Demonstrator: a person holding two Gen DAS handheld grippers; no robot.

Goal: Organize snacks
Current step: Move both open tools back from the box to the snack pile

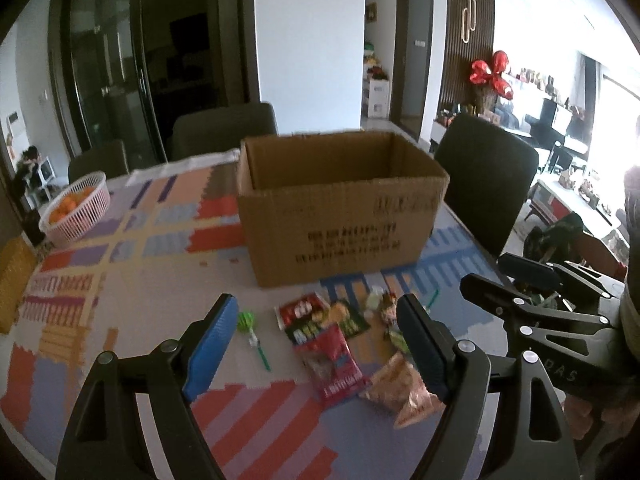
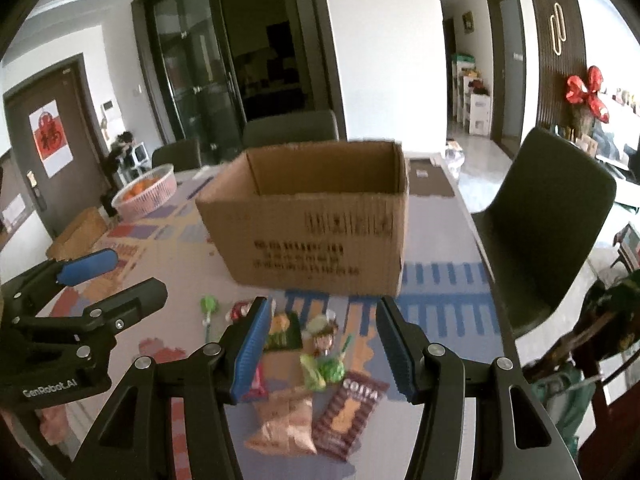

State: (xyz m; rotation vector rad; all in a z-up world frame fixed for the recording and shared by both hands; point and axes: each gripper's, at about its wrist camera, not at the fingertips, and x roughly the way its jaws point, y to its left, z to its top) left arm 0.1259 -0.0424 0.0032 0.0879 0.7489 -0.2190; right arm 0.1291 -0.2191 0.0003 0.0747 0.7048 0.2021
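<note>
Snacks [image 2: 304, 376] in bright crinkled packets, red, green, copper and brown, are heaped on the patterned table [image 1: 120, 248] just before an open cardboard box [image 1: 340, 204]. Both the left gripper [image 1: 316, 344] and right gripper [image 2: 320, 344] are held spread above them, nothing gripped.

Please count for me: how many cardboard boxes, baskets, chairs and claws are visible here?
Cardboard box: 1
Pink basket: 1
Chairs: 3
Claws: 2, the left claw and the right claw
Total: 7
</note>
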